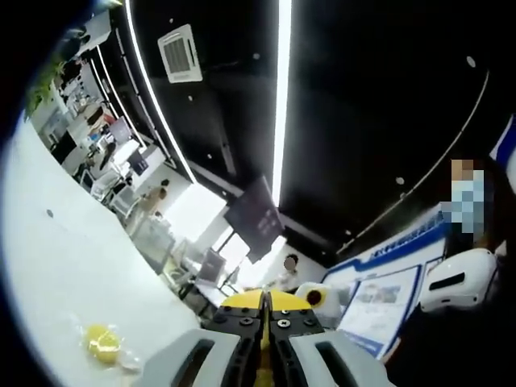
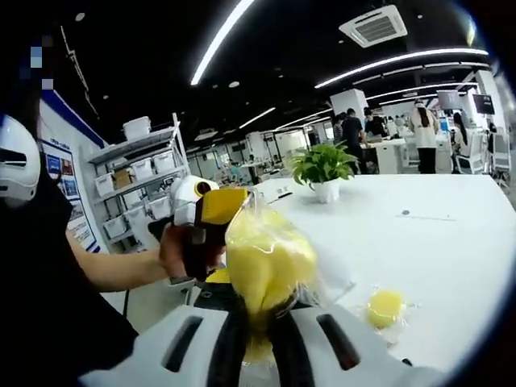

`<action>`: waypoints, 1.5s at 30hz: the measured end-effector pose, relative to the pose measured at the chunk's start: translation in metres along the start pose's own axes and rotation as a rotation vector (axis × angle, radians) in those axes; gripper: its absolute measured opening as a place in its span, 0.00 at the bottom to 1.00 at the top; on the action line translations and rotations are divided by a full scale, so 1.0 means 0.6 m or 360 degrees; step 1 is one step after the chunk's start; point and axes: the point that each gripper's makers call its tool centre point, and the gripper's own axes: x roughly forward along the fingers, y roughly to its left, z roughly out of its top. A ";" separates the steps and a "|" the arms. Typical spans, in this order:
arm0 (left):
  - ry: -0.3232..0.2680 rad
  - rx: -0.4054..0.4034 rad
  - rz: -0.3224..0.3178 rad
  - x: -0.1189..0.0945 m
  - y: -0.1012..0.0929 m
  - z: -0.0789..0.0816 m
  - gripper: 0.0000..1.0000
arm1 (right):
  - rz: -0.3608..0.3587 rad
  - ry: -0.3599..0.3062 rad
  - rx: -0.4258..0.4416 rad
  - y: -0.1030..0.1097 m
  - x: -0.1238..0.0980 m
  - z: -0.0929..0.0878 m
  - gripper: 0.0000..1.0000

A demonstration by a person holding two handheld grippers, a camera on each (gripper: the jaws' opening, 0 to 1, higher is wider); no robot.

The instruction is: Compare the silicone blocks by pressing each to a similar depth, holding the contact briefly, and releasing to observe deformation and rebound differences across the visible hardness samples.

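My right gripper (image 2: 258, 318) is shut on a soft yellow silicone block (image 2: 268, 256) wrapped in clear plastic, held up above the white table (image 2: 435, 242). Just left of that block is the left gripper (image 2: 206, 227), yellow and black and held by a hand; I cannot tell whether it touches the wrap. In the left gripper view its jaws (image 1: 263, 316) stand pressed together, with a yellow shape (image 1: 258, 300) right behind the tips. A second, smaller yellow block (image 2: 384, 307) in wrap lies on the table, and it is also at lower left (image 1: 103, 344) in the left gripper view.
A potted plant (image 2: 322, 168) stands farther back on the table. A person in dark clothes with a white headset (image 2: 16, 157) is close on the left. Shelving with white bins (image 2: 137, 173) stands behind. The left gripper view points up at the dark ceiling (image 1: 363, 97).
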 end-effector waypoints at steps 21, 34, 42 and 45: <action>-0.0025 0.0044 0.0055 -0.001 0.019 0.002 0.00 | 0.0021 0.0025 0.0045 -0.010 0.009 -0.006 0.04; 0.0002 0.0044 0.0061 0.008 0.032 -0.001 0.00 | 0.0025 0.0018 0.0107 -0.022 0.009 -0.010 0.05; -0.0019 -0.0018 0.0066 0.004 0.039 -0.006 0.00 | 0.0038 0.0037 0.0116 -0.024 0.012 -0.016 0.06; -0.0025 -0.0032 0.0070 0.004 0.039 -0.006 0.00 | 0.0043 0.0041 0.0123 -0.024 0.013 -0.018 0.06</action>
